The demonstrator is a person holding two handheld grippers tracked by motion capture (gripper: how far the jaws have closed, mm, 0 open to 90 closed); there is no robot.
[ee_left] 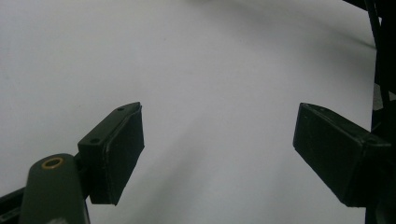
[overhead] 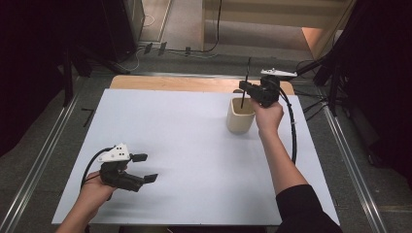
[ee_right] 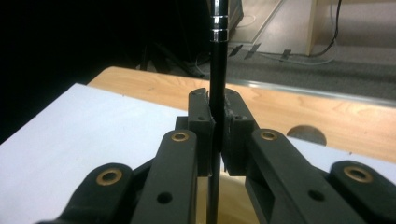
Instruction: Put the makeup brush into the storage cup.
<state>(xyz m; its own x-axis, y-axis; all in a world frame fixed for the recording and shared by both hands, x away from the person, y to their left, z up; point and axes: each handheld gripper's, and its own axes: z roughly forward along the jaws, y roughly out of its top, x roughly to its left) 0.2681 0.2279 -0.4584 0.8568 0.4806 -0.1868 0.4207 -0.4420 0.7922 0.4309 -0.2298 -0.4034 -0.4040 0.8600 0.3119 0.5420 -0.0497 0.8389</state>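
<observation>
Nearest the high camera: the left claw (overhead: 144,167), held low over the near left part of the white bench (overhead: 184,160). Its jaws stand wide apart with nothing between them; the left gripper view confirms bare white surface between the two black pads (ee_left: 119,151). This claw is released and, in my judgement, idle.

Far right: the right claw (overhead: 244,88) is clenched on a slim black pen (overhead: 246,80). The right gripper view shows the pen (ee_right: 216,84) upright between the pads, pinched on its shaft, with two silver rings near its upper end. In the high view the pen stands near-vertical, its lower end down inside the mouth of a cream cup (overhead: 240,116) that stands on the far right part of the bench. Whether the tip touches the bottom of the cup cannot be told; the interior is hidden.

Assessment of progress: the work in hand appears to be seating the pen in the cup, or drawing it out; the pictures do not settle which. If placing, the pen is gripped, carried and aligned, and partly entered. Outstanding items: lower it fully, release the right claw, withdraw without tipping the cup. No other loose item is seen on the bench.
</observation>
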